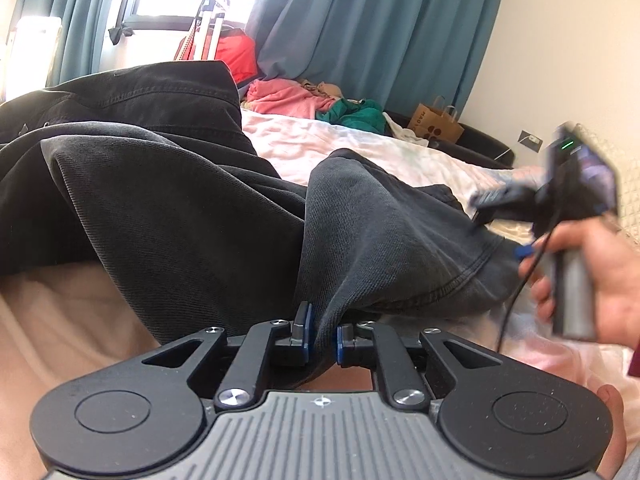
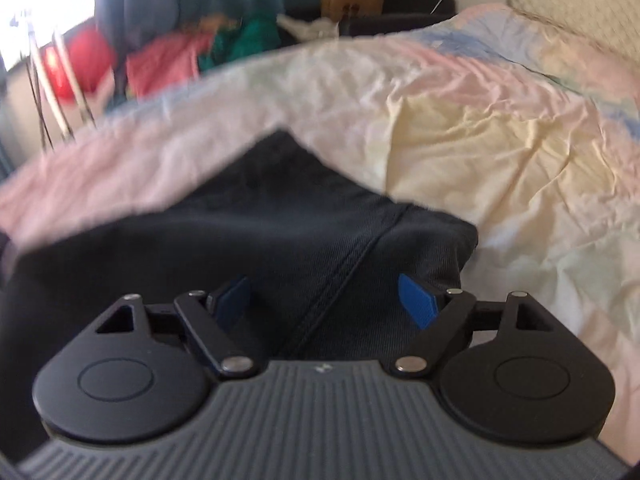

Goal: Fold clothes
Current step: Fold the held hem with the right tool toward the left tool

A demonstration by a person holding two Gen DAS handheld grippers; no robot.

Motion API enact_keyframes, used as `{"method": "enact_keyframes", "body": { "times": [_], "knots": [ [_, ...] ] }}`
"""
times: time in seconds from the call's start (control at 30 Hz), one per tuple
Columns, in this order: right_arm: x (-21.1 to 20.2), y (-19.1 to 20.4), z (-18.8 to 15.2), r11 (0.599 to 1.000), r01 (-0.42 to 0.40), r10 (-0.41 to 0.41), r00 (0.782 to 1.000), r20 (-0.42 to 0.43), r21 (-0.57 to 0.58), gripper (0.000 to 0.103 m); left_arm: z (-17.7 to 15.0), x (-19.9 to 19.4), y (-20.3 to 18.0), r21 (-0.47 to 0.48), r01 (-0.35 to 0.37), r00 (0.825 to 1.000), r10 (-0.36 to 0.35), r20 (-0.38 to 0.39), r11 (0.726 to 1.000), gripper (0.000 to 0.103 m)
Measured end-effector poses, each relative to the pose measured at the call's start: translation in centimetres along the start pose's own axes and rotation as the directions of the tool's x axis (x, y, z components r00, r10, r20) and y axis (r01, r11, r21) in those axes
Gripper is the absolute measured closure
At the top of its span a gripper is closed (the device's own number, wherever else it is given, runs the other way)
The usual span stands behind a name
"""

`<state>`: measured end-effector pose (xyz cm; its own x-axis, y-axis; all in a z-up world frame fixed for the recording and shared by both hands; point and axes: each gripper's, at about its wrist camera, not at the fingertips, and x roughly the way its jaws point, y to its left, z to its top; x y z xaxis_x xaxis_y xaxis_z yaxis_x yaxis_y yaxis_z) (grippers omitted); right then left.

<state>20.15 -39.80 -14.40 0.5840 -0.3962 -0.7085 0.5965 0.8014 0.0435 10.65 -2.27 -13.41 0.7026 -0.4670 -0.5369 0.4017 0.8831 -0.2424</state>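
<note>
The left gripper (image 1: 320, 334) has its blue-padded fingers (image 1: 306, 330) closed on a fold of the dark charcoal denim trousers (image 1: 180, 184), which rise from the grip and spread across the pastel pink, yellow and blue patchwork bedsheet (image 2: 480, 128) of the bed. The right gripper (image 2: 326, 300) hovers over a trouser leg with its fingers (image 2: 416, 300) spread wide, a stitched seam running between them, holding nothing. In the left wrist view a person's hand (image 1: 592, 280) holds that gripper at the right. Far across the bed lie a crumpled pink garment (image 1: 284, 98) and a green garment (image 1: 356, 114), near teal curtains (image 1: 360, 28) and a brown paper bag (image 1: 434, 124).
</note>
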Motion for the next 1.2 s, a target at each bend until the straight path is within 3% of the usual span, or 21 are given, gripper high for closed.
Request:
{"method": "enact_keyframes", "body": {
  "times": [0.1,0.17,0.27,0.33,0.37,0.43,0.6,0.67,0.73,0.87,0.9,0.97,1.03,1.07,1.13,1.2],
  "knots": [
    [1.2,0.1,-1.0,1.000,-0.002,0.001,0.999,-0.038,-0.014,0.020,0.1,0.3,0.0,-0.015,0.005,1.000,-0.005,-0.005,1.000,0.091],
    [1.2,0.0,-1.0,1.000,-0.009,0.009,0.998,-0.055,-0.006,0.029,0.2,0.4,0.1,-0.025,0.009,1.000,-0.009,-0.008,1.000,0.091],
    [1.1,0.0,-1.0,1.000,-0.020,0.020,0.997,-0.080,0.005,0.052,0.3,0.5,0.1,-0.039,0.015,1.000,-0.015,-0.011,0.999,0.091],
    [1.1,-0.2,-0.9,1.000,-0.024,0.025,0.996,-0.087,0.016,0.074,0.3,0.4,0.1,-0.046,0.018,1.000,-0.019,-0.010,0.999,0.090],
    [1.0,-0.3,-0.9,0.999,-0.026,0.028,0.996,-0.084,0.024,0.077,0.3,0.4,0.1,-0.049,0.020,1.000,-0.020,-0.008,0.999,0.090],
    [0.6,-0.8,-0.7,0.998,-0.042,0.045,0.997,-0.064,0.054,0.088,0.3,0.2,0.0,-0.050,0.022,1.000,-0.023,-0.001,0.998,0.090],
    [-2.1,-1.9,0.3,0.981,-0.141,0.131,0.988,0.081,0.132,0.094,0.6,-0.6,0.0,-0.069,0.061,0.997,-0.057,0.048,0.996,0.090],
    [-3.6,-2.6,0.8,0.961,-0.222,0.194,0.966,0.172,0.162,0.095,0.9,-1.1,0.1,-0.084,0.088,0.994,-0.082,0.078,0.993,0.090],
    [-5.8,-3.6,1.2,0.920,-0.354,0.291,0.906,0.309,0.171,0.095,1.2,-1.5,0.6,-0.128,0.130,0.987,-0.117,0.106,0.983,0.090],
    [-9.9,-6.2,1.0,0.869,-0.428,0.277,0.836,0.473,0.249,0.095,1.9,-2.5,1.6,-0.199,0.194,0.974,-0.164,0.160,0.961,0.090],
    [-10.5,-7.1,0.8,0.855,-0.429,0.259,0.840,0.476,0.293,0.094,2.0,-2.7,1.6,-0.195,0.197,0.972,-0.167,0.164,0.961,0.090],
    [-10.5,-8.7,0.1,0.840,-0.364,0.198,0.896,0.397,0.402,0.094,2.1,-2.7,1.0,-0.167,0.192,0.976,-0.170,0.138,0.967,0.089],
    [-9.3,-10.4,-0.6,0.825,-0.261,0.154,0.957,0.244,0.501,0.094,1.9,-2.2,0.4,-0.143,0.175,0.982,-0.163,0.092,0.974,0.089],
    [-8.5,-11.3,-1.0,0.808,-0.218,0.147,0.974,0.171,0.547,0.094,1.8,-1.9,0.1,-0.132,0.163,0.986,-0.156,0.063,0.978,0.090],
    [-6.3,-13.2,-2.3,0.740,-0.149,0.167,0.985,0.035,0.656,0.093,1.5,-1.3,-0.4,-0.112,0.140,0.990,-0.140,0.004,0.984,0.090],
    [-5.3,-14.0,-3.6,0.677,-0.110,0.185,0.982,-0.023,0.727,0.093,1.3,-0.8,-0.4,-0.109,0.123,0.991,-0.127,-0.036,0.986,0.090]
  ]
}}
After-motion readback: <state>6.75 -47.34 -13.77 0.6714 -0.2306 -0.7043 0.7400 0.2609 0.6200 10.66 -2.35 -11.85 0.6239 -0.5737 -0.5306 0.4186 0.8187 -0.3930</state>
